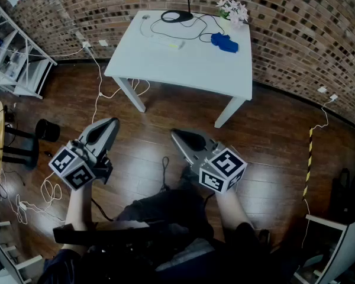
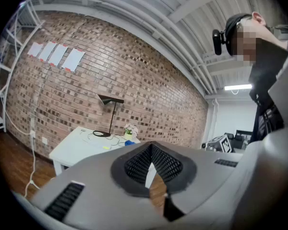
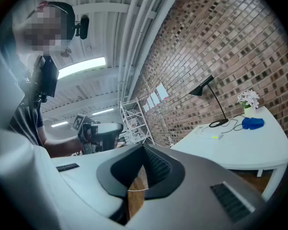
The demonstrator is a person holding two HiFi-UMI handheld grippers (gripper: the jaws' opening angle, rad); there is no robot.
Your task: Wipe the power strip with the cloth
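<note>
A white table [image 1: 189, 64] stands against the brick wall, well ahead of me. The white power strip [image 1: 164, 41] lies near the table's back, with a yellow tag at its end. A crumpled blue cloth [image 1: 225, 42] sits to its right. In the right gripper view the cloth [image 3: 253, 123] and strip [image 3: 214, 136] are small and far off. My left gripper [image 1: 112, 123] and right gripper [image 1: 175, 135] hover over the wooden floor, far short of the table. Both are shut and hold nothing. The left gripper view shows its jaws [image 2: 151, 147] closed, with the table [image 2: 79, 145] beyond.
A black desk lamp [image 1: 186, 5] with its cable and a small pot of flowers [image 1: 232, 9] share the table's back edge. A white cable [image 1: 99, 93] trails across the floor at left. A metal shelf [image 1: 21, 64] and a black stool [image 1: 47, 129] stand to the left.
</note>
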